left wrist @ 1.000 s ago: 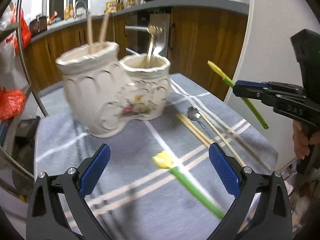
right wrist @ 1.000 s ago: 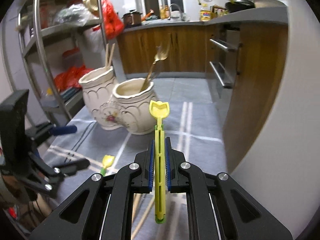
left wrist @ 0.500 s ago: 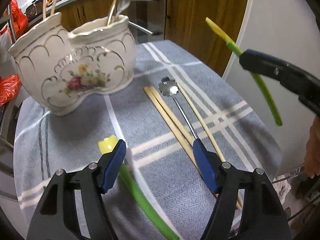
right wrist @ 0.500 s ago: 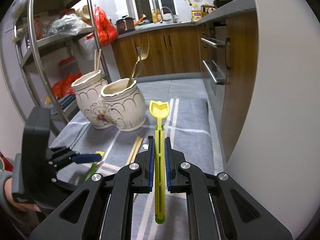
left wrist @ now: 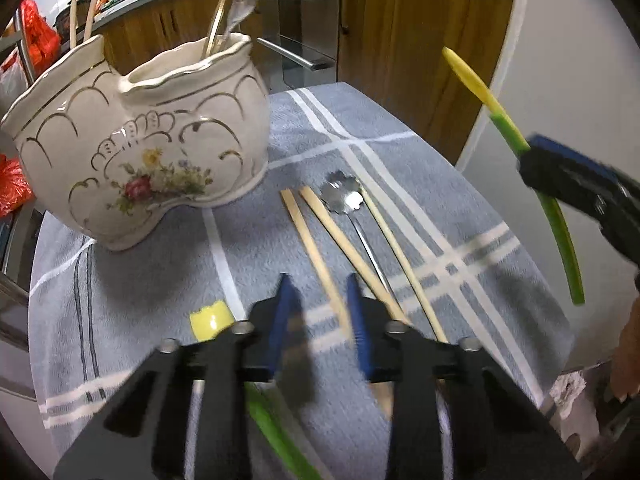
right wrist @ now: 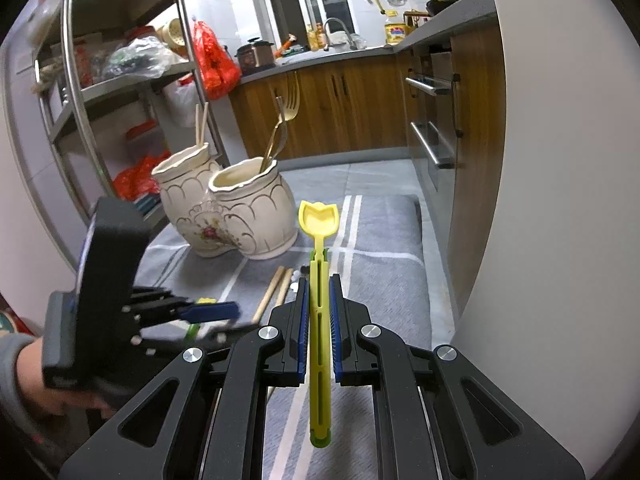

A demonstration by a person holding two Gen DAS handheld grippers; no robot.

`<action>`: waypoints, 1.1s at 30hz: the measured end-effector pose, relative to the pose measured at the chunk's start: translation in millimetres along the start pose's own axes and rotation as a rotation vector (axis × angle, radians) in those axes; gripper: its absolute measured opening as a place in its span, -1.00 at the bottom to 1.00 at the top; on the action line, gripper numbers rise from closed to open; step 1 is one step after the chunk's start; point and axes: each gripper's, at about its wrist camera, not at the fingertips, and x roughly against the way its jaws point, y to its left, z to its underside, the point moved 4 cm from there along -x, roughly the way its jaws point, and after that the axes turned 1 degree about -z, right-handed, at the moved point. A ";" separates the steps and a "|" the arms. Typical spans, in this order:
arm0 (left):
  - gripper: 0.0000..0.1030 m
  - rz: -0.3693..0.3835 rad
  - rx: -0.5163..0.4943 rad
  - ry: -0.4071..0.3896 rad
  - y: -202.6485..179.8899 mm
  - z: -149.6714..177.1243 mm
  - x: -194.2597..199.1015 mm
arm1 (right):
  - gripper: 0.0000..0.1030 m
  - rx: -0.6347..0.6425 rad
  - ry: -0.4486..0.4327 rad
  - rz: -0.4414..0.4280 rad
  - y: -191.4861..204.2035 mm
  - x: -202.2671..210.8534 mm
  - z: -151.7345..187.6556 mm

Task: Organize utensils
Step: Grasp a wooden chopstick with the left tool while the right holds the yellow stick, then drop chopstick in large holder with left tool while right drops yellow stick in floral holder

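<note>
The right gripper (right wrist: pixel 319 312) has its jaws pinching a yellow-green plastic spoon (right wrist: pixel 318 240). The left gripper (left wrist: pixel 320 320), jaws narrowly spread, straddles a wooden chopstick (left wrist: pixel 316 256). Ahead, the cream floral ceramic holder (left wrist: pixel 152 140) already holds cutlery; chopsticks, a steel spoon (left wrist: pixel 344 196) and another green spoon (left wrist: pixel 212 320) remain on the table (left wrist: pixel 460 200).

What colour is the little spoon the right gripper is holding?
The spoon has a yellow bowl and a green handle end, clearest in the right wrist view, clamped in the right gripper.
</note>
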 end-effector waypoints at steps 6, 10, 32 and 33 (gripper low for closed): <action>-0.89 0.038 0.039 -0.017 14.1 -1.0 0.4 | -0.80 -0.006 -0.011 -0.001 0.2 2.8 -0.6; -0.89 0.056 0.049 -0.050 19.2 -0.4 12.2 | -0.80 0.000 -0.014 -0.002 3.0 4.3 -0.2; -0.89 0.251 0.042 -0.495 74.0 -8.1 116.7 | -0.80 -0.020 -0.125 -0.017 23.4 5.6 -28.2; -0.89 0.252 0.047 -0.493 76.1 -9.8 114.1 | -0.80 -0.020 -0.120 -0.019 25.5 2.6 -28.4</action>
